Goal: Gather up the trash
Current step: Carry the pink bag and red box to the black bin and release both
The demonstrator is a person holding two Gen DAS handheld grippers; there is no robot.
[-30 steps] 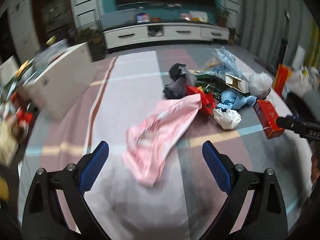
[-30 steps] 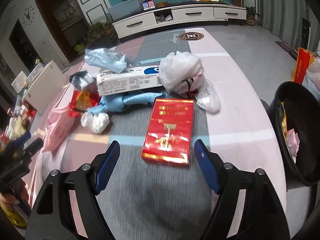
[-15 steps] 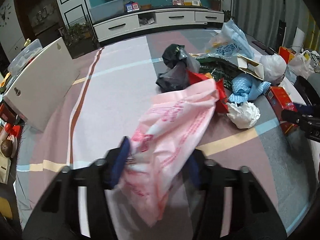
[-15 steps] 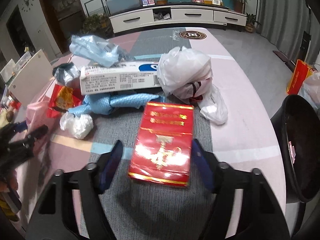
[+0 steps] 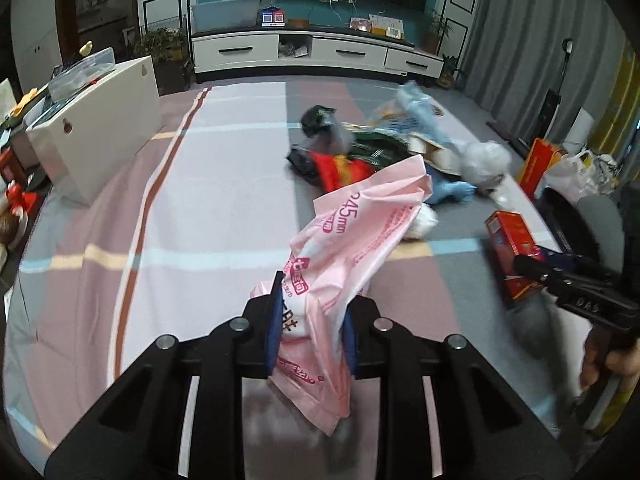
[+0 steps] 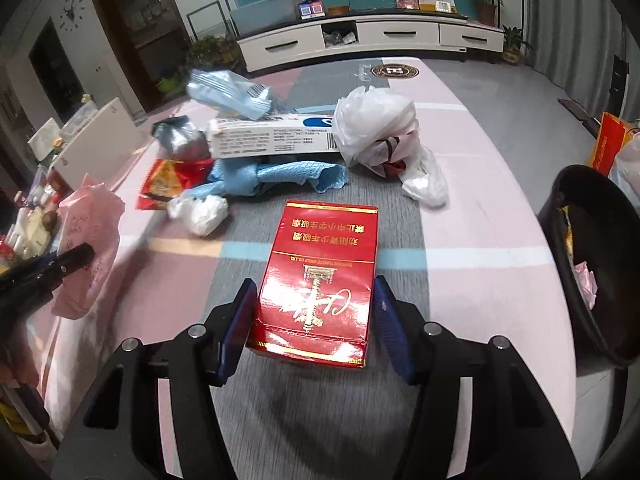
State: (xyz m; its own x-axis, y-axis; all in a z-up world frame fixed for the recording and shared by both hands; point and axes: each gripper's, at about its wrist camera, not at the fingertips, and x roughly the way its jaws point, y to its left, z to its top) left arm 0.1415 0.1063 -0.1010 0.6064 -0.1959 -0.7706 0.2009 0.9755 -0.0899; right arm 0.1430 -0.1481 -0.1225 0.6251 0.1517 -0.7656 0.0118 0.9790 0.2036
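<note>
My left gripper (image 5: 310, 322) is shut on a pink plastic bag (image 5: 352, 248) and holds it above the table; the bag also shows in the right wrist view (image 6: 86, 232). My right gripper (image 6: 314, 322) is shut on a red carton (image 6: 320, 276), lifted off the tablecloth; the carton also shows in the left wrist view (image 5: 514, 256). A heap of trash lies beyond: a white box (image 6: 276, 140), a blue cloth (image 6: 276, 176), a white plastic bag (image 6: 376, 128), a crumpled white wad (image 6: 202, 212) and a red wrapper (image 6: 168, 176).
A black trash bin (image 6: 580, 216) stands off the table's right edge, with some trash inside. A white box (image 5: 96, 128) sits at the table's left side. A TV cabinet (image 5: 316, 52) lines the far wall. An orange bag (image 6: 606, 144) stands on the floor.
Both grippers have closed: the left on the pink bag and lifted it, the right on the red carton, which now sits between its fingers.
</note>
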